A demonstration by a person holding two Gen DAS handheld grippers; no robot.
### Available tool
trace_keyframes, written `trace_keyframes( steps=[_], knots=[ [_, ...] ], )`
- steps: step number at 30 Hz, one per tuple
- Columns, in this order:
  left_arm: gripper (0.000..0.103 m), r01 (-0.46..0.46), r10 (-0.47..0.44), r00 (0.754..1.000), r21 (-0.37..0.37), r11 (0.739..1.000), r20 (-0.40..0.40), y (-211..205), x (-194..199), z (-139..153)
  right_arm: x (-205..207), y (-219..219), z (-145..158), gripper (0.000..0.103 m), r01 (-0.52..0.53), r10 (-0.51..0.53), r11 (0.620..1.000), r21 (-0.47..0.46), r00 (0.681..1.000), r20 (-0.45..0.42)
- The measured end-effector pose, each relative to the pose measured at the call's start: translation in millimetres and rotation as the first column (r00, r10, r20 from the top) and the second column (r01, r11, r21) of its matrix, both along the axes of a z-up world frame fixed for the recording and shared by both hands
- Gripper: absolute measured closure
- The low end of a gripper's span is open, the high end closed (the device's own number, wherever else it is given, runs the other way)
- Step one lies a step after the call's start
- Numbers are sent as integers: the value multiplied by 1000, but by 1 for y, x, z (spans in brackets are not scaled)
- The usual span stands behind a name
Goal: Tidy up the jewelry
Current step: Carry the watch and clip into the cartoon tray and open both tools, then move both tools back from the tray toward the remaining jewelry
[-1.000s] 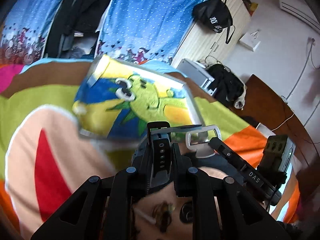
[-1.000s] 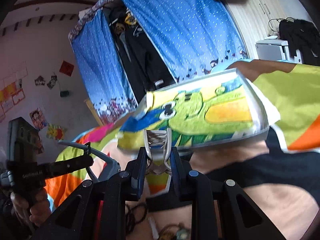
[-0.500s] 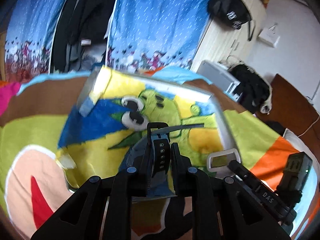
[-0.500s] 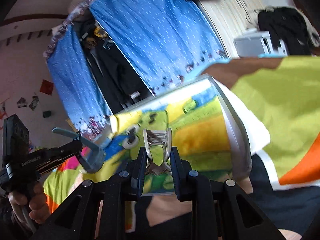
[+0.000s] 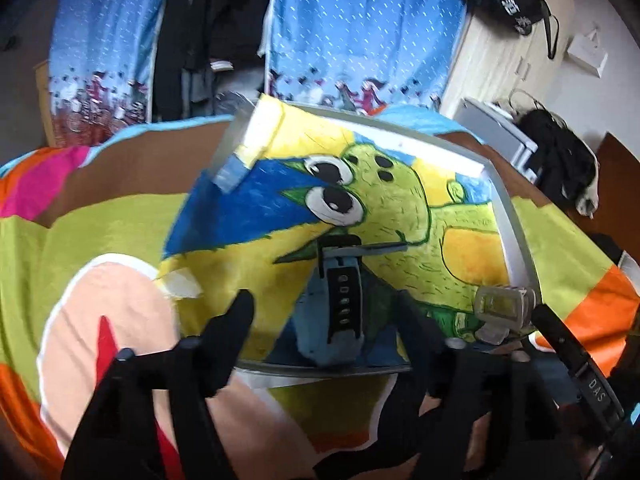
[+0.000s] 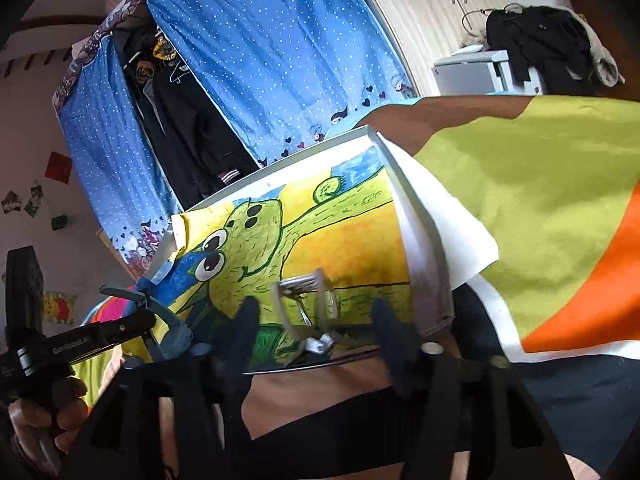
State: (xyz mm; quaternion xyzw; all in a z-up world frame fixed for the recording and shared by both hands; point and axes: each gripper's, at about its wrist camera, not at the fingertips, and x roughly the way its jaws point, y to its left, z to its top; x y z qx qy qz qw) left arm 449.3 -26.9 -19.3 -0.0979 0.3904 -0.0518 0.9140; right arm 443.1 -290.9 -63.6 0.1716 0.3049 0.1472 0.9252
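Change, left claw (image 5: 324, 312): a second ago it was pinched on the watch strap; now its jaws are opening, fingers spread and clear of the strap, which lies between them.
Change, right claw (image 6: 312, 316): earlier it was pressed on the silver clip; now its jaws are opening, the clip loose between the blurred fingers.
Change, tray: it filled less of both views before; now both claws are over its near edge.
Watch (image 5: 340, 304): blue-grey body with a black, holed strap, lying on the tray's near part, strap pointing away from the camera.
Clip (image 6: 308, 312): silver metal, hair-claw shape with curved prongs, motion-blurred; whether it rests on the tray or hangs above it cannot be told.
Tray (image 5: 516, 236): shallow, white-rimmed, lined with a painted green cartoon plant on yellow and blue; it sits on a bed with a bright bedspread (image 5: 100, 232).
Left view only: the strap's holes, and the clip beside the right claw's arm at the tray's right corner.
Right view only: a hand (image 6: 36, 420) gripping the left tool's handle, and the watch seen side-on at the tray's left corner.
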Motion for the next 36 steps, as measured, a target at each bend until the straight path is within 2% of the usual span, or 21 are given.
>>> trace_keyframes(
  steps=[5, 8, 9, 11, 12, 19, 26, 30, 33, 36],
  knots=[
    [33, -38, 38, 999, 20, 999, 11, 3, -21, 9, -6, 2, 6, 27, 17, -16, 998, -52, 1000, 19],
    [18, -45, 43, 998, 35, 998, 49, 2, -43, 17, -17, 6, 14, 21, 11, -7, 997, -82, 999, 45],
    [17, -42, 40, 997, 33, 999, 69, 2, -54, 20, -23, 8, 18, 19, 8, -2, 995, -95, 998, 58],
    [17, -30, 26, 995, 36, 999, 92, 1, -68, 27, -34, 12, 26, 7, 2, 8, 993, -114, 996, 87],
    [16, -28, 24, 995, 39, 999, 102, 0, -77, 30, -38, 13, 29, 6, -1, 13, 993, -119, 995, 98],
    [2, -71, 64, 981, 32, 997, 181, 7, -139, 51, -92, 19, 57, 0, -16, 54, 983, -183, 977, 206],
    [2, -69, 53, 972, 61, 996, 228, 15, -214, 59, -160, 23, 73, 0, -4, 84, 963, -270, 955, 285],
    [2, -53, 27, 969, 99, 994, 245, 14, -258, 54, -200, 25, 75, 0, -18, 105, 957, -290, 951, 290],
    [2, -31, 1, 974, 125, 992, 229, 13, -286, 45, -225, 24, 74, 0, -32, 111, 959, -282, 957, 268],
    [2, -28, 2, 978, 118, 993, 208, 15, -308, 32, -245, 24, 72, 0, -31, 105, 956, -291, 964, 243]
  ],
)
